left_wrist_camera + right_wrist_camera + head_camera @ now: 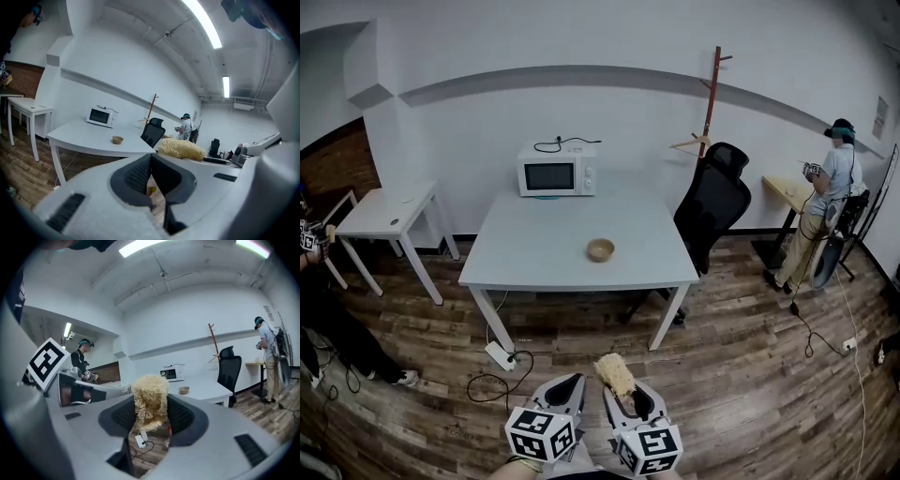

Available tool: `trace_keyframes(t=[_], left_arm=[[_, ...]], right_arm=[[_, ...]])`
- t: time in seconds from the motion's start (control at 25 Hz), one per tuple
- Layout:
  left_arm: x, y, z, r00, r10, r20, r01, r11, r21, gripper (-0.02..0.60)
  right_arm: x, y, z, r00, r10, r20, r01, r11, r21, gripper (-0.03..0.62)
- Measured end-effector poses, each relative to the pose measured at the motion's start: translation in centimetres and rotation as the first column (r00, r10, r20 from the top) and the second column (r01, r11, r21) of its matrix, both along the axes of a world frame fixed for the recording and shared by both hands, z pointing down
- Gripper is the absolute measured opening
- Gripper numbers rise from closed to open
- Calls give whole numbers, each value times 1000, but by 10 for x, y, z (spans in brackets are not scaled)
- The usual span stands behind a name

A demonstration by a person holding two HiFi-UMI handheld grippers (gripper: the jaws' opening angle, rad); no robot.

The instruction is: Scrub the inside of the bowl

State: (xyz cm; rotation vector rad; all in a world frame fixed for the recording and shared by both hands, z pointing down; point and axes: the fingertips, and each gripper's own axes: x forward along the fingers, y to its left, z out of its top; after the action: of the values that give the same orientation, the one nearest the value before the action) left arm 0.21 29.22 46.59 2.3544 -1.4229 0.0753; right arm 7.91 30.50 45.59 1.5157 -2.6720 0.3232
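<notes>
A small tan bowl (600,249) stands near the front of the pale table (534,253), far ahead of both grippers; it also shows small as the bowl (117,139) and the bowl (184,390). My right gripper (624,396) is shut on a fibrous, straw-coloured scrubber (616,373), and the scrubber (150,401) sticks up between its black pads. My left gripper (572,392) is shut with nothing in it; its pads meet in the left gripper view (151,177). Both grippers hang low over the wooden floor, side by side.
A white microwave (557,172) sits at the table's back. A black office chair (712,206) stands at the table's right. A small white side table (389,211) is at left. A power strip and cables (501,356) lie on the floor. People stand at far right (834,202) and left.
</notes>
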Motion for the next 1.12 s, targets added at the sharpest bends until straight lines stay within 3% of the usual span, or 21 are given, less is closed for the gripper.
trace_keyframes(t=[0.56,1.12], left_arm=[[-6,-9,15,1000,-9,-23,7,999,-50,18],[-16,-104,21,998,-25,-62,22,998,-62,18]], right_arm=[[2,-7,15,999,7,38,-4,997,-74,184],[-1,-97,20,1000,12,-5,-12,996,-89,184]])
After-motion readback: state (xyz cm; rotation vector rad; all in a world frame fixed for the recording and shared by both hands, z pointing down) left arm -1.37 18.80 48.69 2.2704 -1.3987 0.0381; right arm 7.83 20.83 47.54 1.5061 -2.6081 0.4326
